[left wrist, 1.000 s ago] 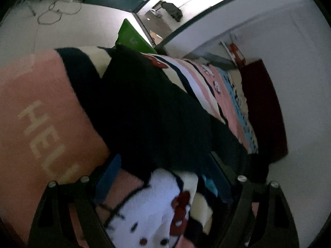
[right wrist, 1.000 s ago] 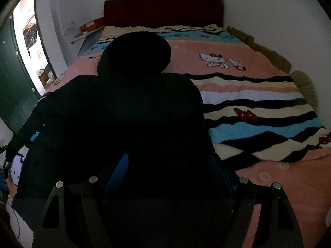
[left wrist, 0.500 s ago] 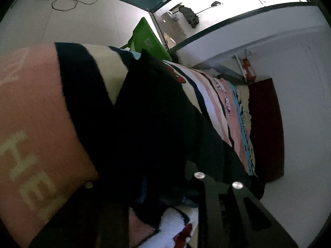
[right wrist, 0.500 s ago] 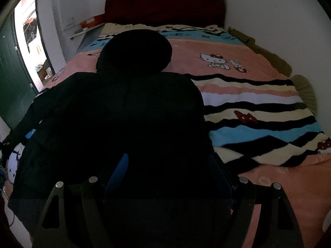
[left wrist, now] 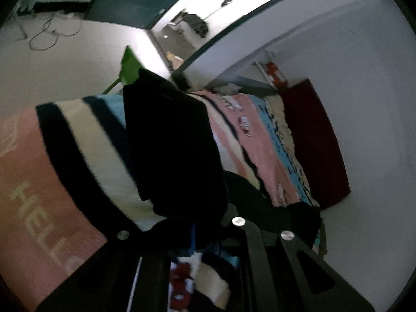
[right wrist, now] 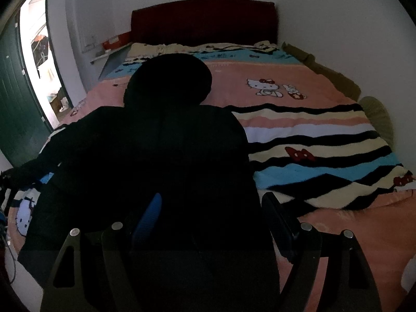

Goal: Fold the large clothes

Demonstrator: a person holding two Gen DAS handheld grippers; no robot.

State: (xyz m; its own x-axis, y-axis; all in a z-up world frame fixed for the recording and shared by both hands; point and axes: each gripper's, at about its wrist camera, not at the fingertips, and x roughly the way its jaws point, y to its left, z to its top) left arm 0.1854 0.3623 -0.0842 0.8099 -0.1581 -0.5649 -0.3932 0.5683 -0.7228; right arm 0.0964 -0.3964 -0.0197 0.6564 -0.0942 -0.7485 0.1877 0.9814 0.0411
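Note:
A black hooded jacket [right wrist: 161, 150] lies flat on the bed, hood [right wrist: 169, 78] toward the headboard. My right gripper [right wrist: 213, 208] hovers open over its lower body, with the dark cloth beneath and between the wide fingers. In the left wrist view my left gripper [left wrist: 192, 226] is shut on the jacket's sleeve [left wrist: 171, 143]. The sleeve rises from the jaws as a dark raised fold above the striped blanket [left wrist: 91, 143]. In the right wrist view that sleeve [right wrist: 28, 171] stretches to the left edge of the bed.
A Hello Kitty blanket [right wrist: 312, 156] covers the bed, with a dark red headboard [right wrist: 202, 20] at the far end against the wall. An open doorway [right wrist: 39, 65] lies left of the bed. A green object [left wrist: 130, 67] and loose cables [left wrist: 46, 36] are on the floor.
My left gripper went from open over the blanket to shut on the sleeve, then rose with it, pulling the cloth up off the bed. The right gripper has hardly moved.

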